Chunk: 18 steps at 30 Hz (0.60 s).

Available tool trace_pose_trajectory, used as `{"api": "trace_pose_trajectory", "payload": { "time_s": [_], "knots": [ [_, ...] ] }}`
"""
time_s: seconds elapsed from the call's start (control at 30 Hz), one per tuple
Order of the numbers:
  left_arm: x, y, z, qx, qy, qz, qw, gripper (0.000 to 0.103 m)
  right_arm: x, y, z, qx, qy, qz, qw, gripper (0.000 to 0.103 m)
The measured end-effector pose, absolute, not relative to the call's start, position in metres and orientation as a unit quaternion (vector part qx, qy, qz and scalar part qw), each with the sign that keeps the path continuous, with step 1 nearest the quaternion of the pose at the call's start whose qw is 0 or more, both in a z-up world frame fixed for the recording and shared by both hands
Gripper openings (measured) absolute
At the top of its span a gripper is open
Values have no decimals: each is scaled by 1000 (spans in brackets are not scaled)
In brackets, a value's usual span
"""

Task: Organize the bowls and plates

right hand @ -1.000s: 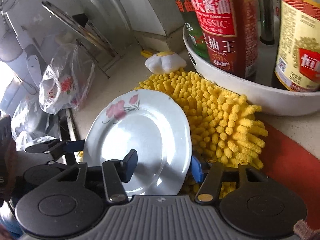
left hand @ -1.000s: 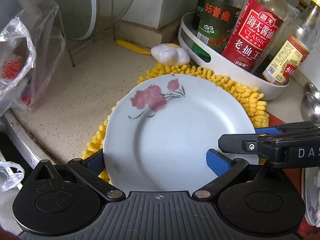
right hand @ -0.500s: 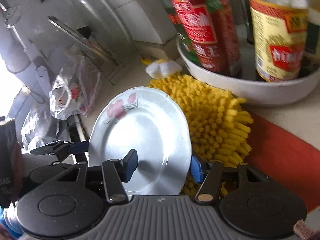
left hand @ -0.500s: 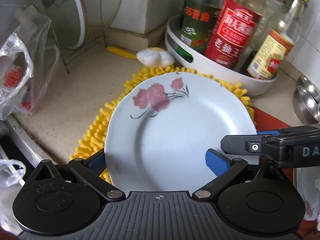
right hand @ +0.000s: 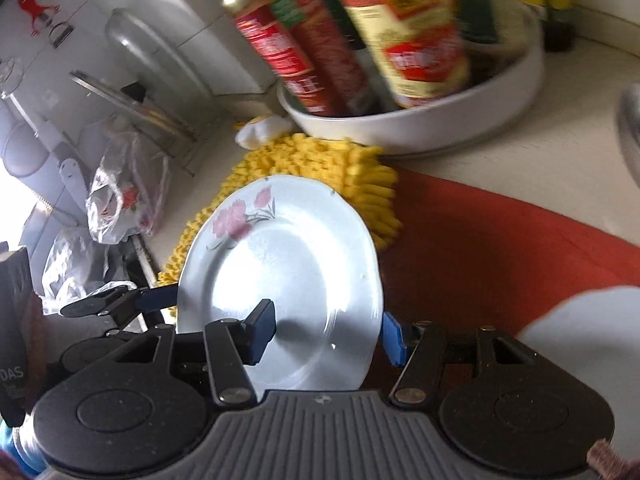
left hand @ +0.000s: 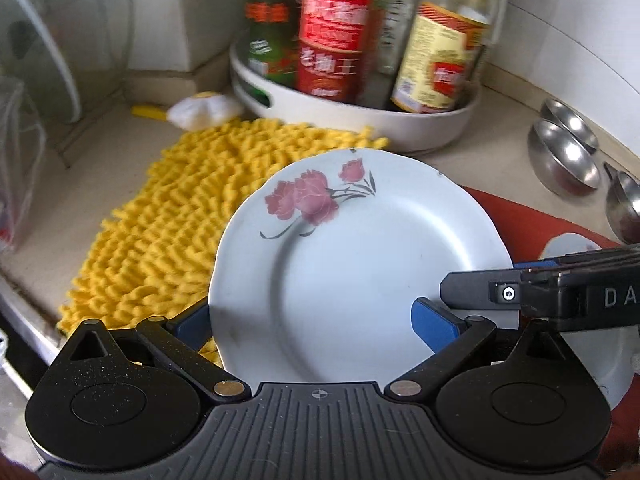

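Observation:
A white plate with pink flowers hangs tilted above the counter, held by both grippers. My left gripper is shut on its near rim, one blue pad over the plate's face and the other tucked behind its left edge. My right gripper is shut on the same plate, left pad on the face, right pad behind the rim. The right gripper reaches in from the right in the left wrist view. At the left of the right wrist view is the left gripper. Another white plate lies on the red cloth.
A yellow shaggy mat lies left of the plate. Behind stands a white round tray of sauce bottles. Steel bowls sit at the far right. A plastic bag and a lid rack are at the left.
Both grippers have carried the plate to the right, off the yellow mat and toward the red cloth. The steel bowls and a second white plate have come into view.

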<state>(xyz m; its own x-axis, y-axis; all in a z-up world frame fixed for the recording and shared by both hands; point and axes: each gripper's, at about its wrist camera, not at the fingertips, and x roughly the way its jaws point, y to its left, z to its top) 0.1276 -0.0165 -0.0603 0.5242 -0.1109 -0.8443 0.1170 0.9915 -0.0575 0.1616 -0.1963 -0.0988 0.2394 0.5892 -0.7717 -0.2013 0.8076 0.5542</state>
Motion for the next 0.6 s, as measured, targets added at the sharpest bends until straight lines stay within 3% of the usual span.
{"api": "trace_pose_trajectory", "payload": {
  "time_s": [0.6],
  "knots": [
    [131,-101,-45,50,455,-173,872,102,127,-280,-73,205,529,176,804,53]
  ]
}}
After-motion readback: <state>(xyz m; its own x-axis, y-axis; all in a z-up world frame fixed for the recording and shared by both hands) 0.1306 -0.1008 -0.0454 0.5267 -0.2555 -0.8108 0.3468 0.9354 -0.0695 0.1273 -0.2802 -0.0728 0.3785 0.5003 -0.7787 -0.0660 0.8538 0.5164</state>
